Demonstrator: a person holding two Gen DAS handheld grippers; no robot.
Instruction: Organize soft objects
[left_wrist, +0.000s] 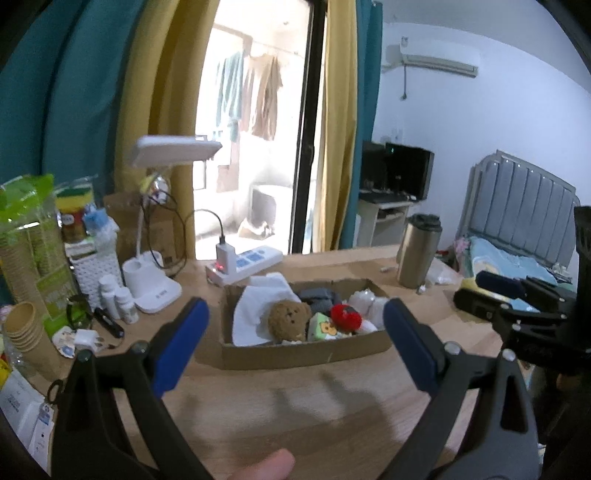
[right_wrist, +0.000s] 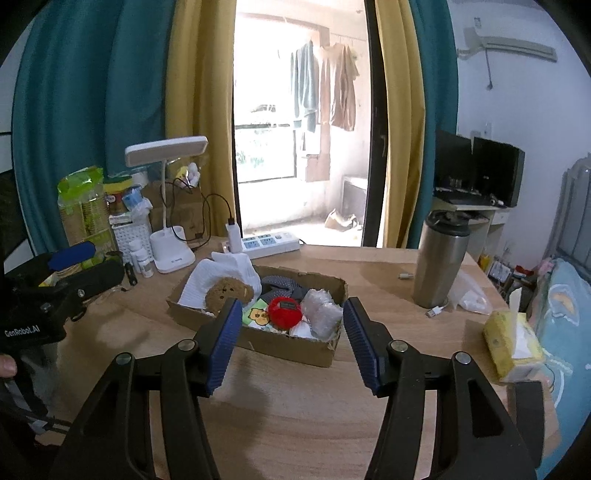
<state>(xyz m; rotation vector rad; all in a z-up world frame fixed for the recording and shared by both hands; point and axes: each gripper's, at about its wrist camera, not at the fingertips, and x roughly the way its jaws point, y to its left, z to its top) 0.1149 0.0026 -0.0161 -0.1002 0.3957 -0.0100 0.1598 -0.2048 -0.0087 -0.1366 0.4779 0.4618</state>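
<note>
Left tongs (left_wrist: 295, 332): released, spread wide, empty. Right tongs (right_wrist: 290, 341): released, empty, jaws widening. Cardboard box (right_wrist: 321, 352) on worktop (right_wrist: 295, 417), holding brown plush bear (right_wrist: 225, 291), red plush (right_wrist: 282, 312).

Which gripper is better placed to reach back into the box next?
Right, marginally. The right gripper frames the cardboard box closer, over the red plush. The left gripper sits farther back. Both are empty.

Grey cloth (left_wrist: 317, 297) half buried under plush toys (label on red toy (right_wrist: 283, 311) unreadable)
</note>
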